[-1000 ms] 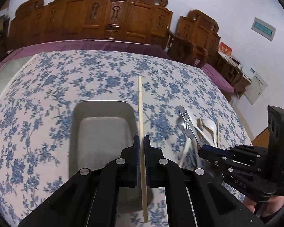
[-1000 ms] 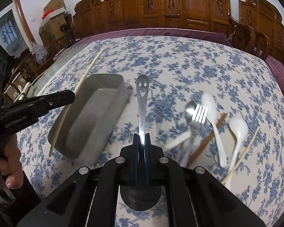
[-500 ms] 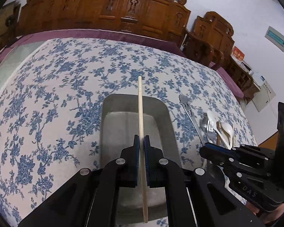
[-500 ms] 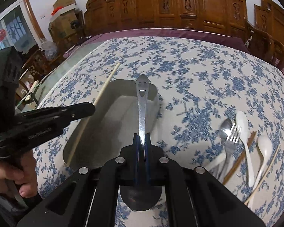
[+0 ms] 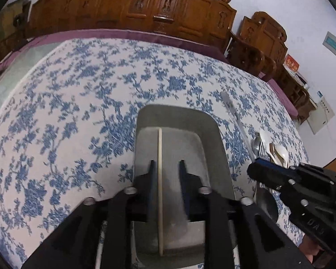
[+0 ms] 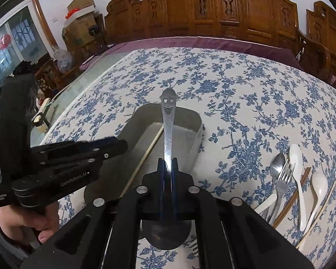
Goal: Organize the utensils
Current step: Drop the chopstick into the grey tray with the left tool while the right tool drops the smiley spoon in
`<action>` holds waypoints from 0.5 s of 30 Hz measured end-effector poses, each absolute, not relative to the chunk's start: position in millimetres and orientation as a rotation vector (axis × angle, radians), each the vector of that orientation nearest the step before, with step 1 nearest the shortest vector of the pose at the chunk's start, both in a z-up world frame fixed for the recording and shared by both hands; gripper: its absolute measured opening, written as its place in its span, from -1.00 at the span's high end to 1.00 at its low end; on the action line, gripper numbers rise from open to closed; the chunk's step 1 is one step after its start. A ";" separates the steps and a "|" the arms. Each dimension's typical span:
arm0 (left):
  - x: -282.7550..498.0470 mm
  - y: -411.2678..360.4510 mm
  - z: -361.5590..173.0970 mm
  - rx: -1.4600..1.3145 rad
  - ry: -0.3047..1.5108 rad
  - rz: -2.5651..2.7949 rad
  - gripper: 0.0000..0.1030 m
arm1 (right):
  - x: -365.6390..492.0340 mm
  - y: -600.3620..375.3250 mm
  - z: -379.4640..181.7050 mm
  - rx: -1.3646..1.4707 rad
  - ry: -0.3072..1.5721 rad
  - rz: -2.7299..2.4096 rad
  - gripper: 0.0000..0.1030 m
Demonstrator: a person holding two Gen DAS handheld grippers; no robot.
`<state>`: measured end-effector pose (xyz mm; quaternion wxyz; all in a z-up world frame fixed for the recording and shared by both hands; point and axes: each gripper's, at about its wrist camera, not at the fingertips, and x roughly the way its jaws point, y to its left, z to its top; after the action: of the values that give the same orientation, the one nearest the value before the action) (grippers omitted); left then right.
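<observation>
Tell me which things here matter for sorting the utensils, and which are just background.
Job: grey tray, chopstick under the open left gripper, smiley spoon in the right gripper, utensil pile.
Lying about: carved wooden chairs, cardboard boxes.

1. A blue-flowered tablecloth (image 5: 82, 103) covers the surface.
2. Carved wooden chairs (image 6: 230, 11) line the far edge.
3. Cardboard boxes (image 6: 80, 11) are stacked by a window (image 6: 9, 51).
4. A white wall (image 5: 298, 6) stands behind.

Soft indoor light, fisheye-warped edges, slight blur
</observation>
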<state>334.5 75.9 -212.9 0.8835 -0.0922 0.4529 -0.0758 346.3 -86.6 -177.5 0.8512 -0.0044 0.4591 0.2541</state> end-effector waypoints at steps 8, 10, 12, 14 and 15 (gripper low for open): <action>331.6 96.4 -190.6 -0.157 0.884 -0.117 0.50 | 349.6 -67.0 -188.2 -0.004 0.987 0.546 0.85; 331.4 107.1 -186.0 -0.158 0.871 -0.095 0.50 | 350.0 -59.1 -193.5 -0.003 0.997 0.551 0.85; 331.8 118.1 -182.1 -0.160 0.863 -0.075 0.50 | 350.7 -50.8 -199.3 -0.009 1.006 0.549 0.85; 331.7 125.2 -180.3 -0.159 0.857 -0.059 0.50 | 351.5 -44.9 -205.1 -0.011 1.016 0.545 0.85; 331.5 128.6 -179.8 -0.158 0.855 -0.051 0.50 | 352.1 -43.1 -207.8 -0.011 1.021 0.544 0.85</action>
<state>331.5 128.6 -179.8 0.9067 -0.0764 0.4140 -0.0245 352.1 -43.1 -207.8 0.8373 -0.0050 0.4826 0.2569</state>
